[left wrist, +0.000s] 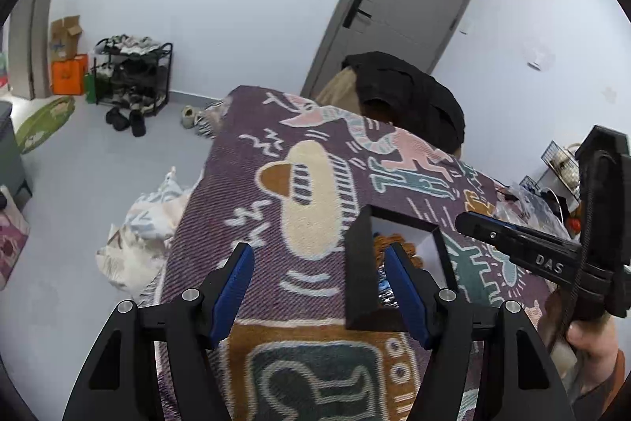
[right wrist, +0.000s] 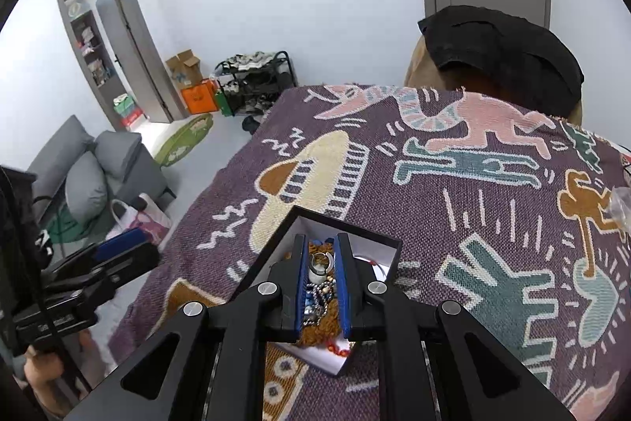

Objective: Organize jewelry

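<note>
1. The jewelry, a tangle of beads, chains and a silver ring on a brown lining, lies in an open black box with white inner walls, right under the right hand-held gripper.
2. The right hand-held gripper's blue-padded jaws stand narrow, nearly together, just above the ring; whether they pinch anything cannot be told.
3. The left hand-held gripper has its jaws spread wide with nothing between them. Its right finger hangs over the box's near left wall, and its left finger over bare cloth.
4. The box sits on a table covered by a purple blanket woven with cartoon figures.
5. Beyond the far edge of the table, ahead of both hand-held grippers, a black garment drapes over a chair, before a grey door.
</note>
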`<action>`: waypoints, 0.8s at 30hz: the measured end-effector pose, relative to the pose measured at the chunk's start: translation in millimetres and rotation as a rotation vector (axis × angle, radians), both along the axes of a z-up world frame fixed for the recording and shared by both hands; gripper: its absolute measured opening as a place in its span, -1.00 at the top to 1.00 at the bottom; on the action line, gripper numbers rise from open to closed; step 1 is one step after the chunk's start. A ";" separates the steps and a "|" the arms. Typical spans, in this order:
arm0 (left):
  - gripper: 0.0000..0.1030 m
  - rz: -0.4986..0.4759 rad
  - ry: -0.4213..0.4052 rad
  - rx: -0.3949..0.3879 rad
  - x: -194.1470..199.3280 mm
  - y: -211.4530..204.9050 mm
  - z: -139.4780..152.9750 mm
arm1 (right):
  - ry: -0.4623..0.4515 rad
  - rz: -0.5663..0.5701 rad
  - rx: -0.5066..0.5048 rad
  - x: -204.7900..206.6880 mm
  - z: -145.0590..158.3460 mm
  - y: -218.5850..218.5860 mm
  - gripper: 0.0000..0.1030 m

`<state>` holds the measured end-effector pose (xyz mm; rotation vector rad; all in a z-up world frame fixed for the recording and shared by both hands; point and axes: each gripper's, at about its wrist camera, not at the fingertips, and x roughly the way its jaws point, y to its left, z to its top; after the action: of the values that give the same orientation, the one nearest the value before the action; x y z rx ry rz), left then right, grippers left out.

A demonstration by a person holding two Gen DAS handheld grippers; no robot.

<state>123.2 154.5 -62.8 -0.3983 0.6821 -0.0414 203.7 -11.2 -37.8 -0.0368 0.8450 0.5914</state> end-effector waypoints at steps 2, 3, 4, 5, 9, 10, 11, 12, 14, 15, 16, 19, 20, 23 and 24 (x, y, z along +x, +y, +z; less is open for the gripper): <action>-0.35 0.014 0.001 -0.017 -1.8 6.0 -4.7 | 0.016 -0.011 -0.017 5.8 -8.9 3.5 0.72; -0.35 0.022 0.002 -0.023 -2.8 8.8 -7.2 | 0.018 -0.018 -0.026 8.1 -11.8 4.6 0.72; -0.35 0.028 0.003 -0.026 -3.4 10.3 -8.9 | 0.026 -0.029 -0.039 11.0 -15.8 5.2 0.58; -0.35 0.031 0.002 -0.027 -4.4 11.4 -9.9 | 0.040 -0.045 -0.049 14.2 -20.1 4.7 0.28; -0.35 0.039 0.000 -0.025 -6.2 9.0 -11.3 | 0.060 -0.077 -0.015 16.2 -26.0 -7.0 0.01; -0.35 0.042 0.000 -0.029 -7.6 7.7 -11.5 | 0.063 -0.078 -0.013 16.2 -26.2 -8.7 0.01; -0.37 0.046 -0.001 -0.035 -9.1 5.9 -11.5 | 0.067 -0.080 -0.010 15.1 -26.0 -10.4 0.01; -0.44 0.050 -0.003 -0.041 -10.3 4.3 -11.6 | 0.070 -0.084 -0.001 13.0 -25.1 -14.4 0.01; -0.58 0.059 -0.010 -0.045 -13.6 0.0 -10.9 | 0.069 -0.089 0.011 8.5 -22.4 -20.5 -0.05; -0.62 0.061 -0.015 -0.041 -14.8 -3.1 -9.6 | 0.067 -0.091 0.017 5.5 -20.5 -23.6 -0.10; -0.62 0.061 -0.020 -0.035 -15.9 -6.9 -7.4 | 0.064 -0.092 0.022 3.4 -19.1 -26.1 -0.21; -0.66 0.055 -0.038 -0.016 -19.2 -18.0 0.6 | 0.046 -0.099 0.043 -7.1 -11.8 -37.5 -0.36; -0.69 0.054 -0.046 -0.009 -20.7 -21.6 3.3 | 0.042 -0.102 0.050 -9.9 -9.3 -41.8 -0.38; -0.86 0.054 -0.067 -0.003 -25.8 -30.5 10.3 | 0.042 -0.110 0.072 -18.3 -3.3 -57.9 -0.53; -0.92 0.054 -0.071 0.000 -26.8 -33.2 12.3 | 0.039 -0.115 0.081 -22.1 -0.9 -65.0 -0.57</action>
<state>96.5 121.3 -50.5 -0.4127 0.6010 -0.0043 181.6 -76.2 -38.7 0.0963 0.8542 0.5189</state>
